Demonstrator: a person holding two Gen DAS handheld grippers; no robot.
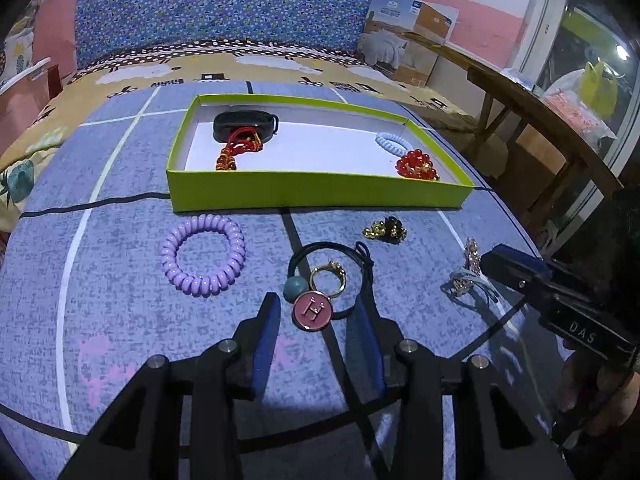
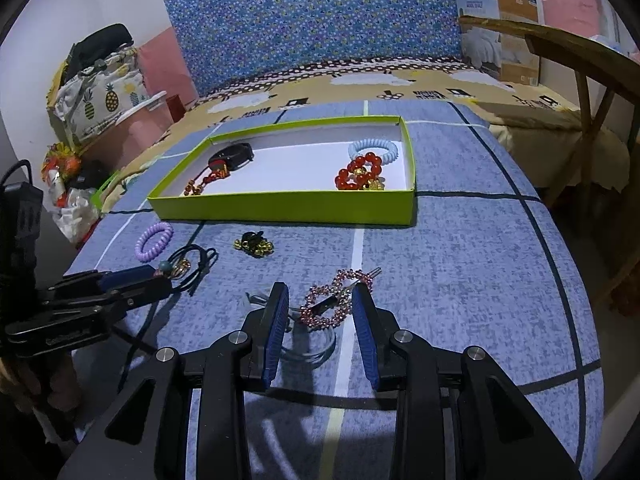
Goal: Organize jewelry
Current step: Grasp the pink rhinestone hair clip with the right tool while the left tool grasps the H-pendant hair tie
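Left wrist view: left hand-held gripper [image 1: 316, 312] with jaws apart, nothing clamped, straddling the pink H charm [image 1: 312, 311] of the black hair tie [image 1: 362, 258], which also carries a teal bead [image 1: 296, 287]; a gold ring [image 1: 329, 278] inside its loop. Green tray [image 1: 316, 194] beyond, already holding a black band [image 1: 244, 126], red bead strands [image 1: 236, 150], a pale blue coil tie [image 1: 394, 142] and a red bead bracelet [image 1: 416, 164]. Short of the tray's near wall: purple coil tie [image 1: 203, 255] toward the left, gold-and-black cluster [image 1: 386, 230] toward the right. Right hand-held gripper [image 1: 504, 260] far right of the tray, over a grey tie [image 1: 474, 284].

Likely step: picking loose pieces for the tray. Next move calls for closing on the charm or cord, lifting clear of the ring, then clearing the near wall.

Right wrist view: right hand-held gripper [image 2: 320, 304] also apart and empty, a pink beaded hair clip [image 2: 338, 300] between its fingertips, lying short of the tray [image 2: 280, 210]. Needs a low, flat pinch across the thin clip, which may slide on the cloth-covered surface [image 2: 480, 260].

Open room to the right of the tray; surface edge near there, with a wooden frame [image 2: 592, 80] beyond. Left hand-held gripper [image 2: 140, 276] near on the left side, so crossing paths is a risk.
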